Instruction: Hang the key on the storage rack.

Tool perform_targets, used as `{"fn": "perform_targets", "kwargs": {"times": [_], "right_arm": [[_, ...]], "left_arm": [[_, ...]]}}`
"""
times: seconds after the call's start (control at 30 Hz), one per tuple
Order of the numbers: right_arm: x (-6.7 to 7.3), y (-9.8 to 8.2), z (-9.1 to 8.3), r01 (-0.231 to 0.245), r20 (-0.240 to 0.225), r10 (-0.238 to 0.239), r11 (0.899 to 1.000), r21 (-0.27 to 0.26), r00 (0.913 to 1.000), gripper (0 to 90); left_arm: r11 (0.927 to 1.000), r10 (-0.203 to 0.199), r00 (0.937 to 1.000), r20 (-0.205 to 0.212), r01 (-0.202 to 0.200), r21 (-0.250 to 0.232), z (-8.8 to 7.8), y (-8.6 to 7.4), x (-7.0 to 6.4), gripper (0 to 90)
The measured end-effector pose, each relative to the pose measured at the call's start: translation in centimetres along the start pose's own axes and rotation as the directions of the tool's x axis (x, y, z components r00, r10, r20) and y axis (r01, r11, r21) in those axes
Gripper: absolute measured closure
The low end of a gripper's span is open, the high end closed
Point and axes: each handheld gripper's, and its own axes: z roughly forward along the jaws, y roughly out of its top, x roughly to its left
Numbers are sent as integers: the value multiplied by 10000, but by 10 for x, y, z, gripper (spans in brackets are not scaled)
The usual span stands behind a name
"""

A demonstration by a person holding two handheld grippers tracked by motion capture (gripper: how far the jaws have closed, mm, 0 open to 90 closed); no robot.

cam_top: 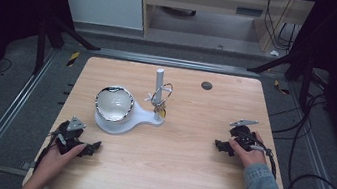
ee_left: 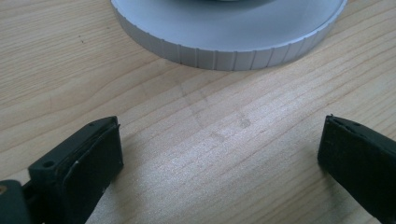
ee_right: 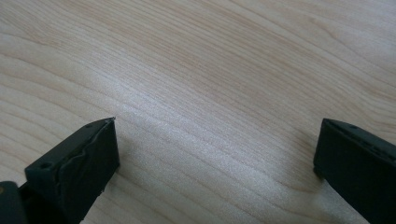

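A white stand (cam_top: pixel 125 117) sits mid-table with a shiny bowl (cam_top: pixel 114 103) on its round base and an upright post (cam_top: pixel 159 80) carrying a ring and a small hanging piece. My left gripper (cam_top: pixel 90 147) rests near the front left edge in a hand, open, nothing between its jaws. The stand's ribbed white rim (ee_left: pixel 224 56) lies just ahead of it in the left gripper view. My right gripper (cam_top: pixel 222 146) lies at the right in the other hand, jaws wide open over bare wood (ee_right: pixel 210 107), holding nothing.
A small dark round disc (cam_top: pixel 206 85) sits in the tabletop near the far edge. Cables (cam_top: pixel 305 180) trail off the table's right side. Metal frame rails run along both sides of the wooden table (cam_top: pixel 169 175).
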Motion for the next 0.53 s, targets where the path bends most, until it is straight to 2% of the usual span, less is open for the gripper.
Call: {"fn": "perform_targets", "kwargs": {"times": [0.07, 0.23, 0.53], "right_arm": [[1, -2, 0, -70, 29, 71, 9998, -198, 10000, 1], [4, -13, 1, -291, 218, 319, 9926, -1183, 9993, 1], [4, -14, 0, -327, 233, 357, 9924, -1188, 9991, 1]], "left_arm": [[10000, 1, 10000, 1, -1, 3, 0, 0, 0, 0], [10000, 0, 10000, 0, 0, 1, 0, 0, 0, 0], [10000, -18, 10000, -2, 18, -2, 0, 0, 0, 0]]}}
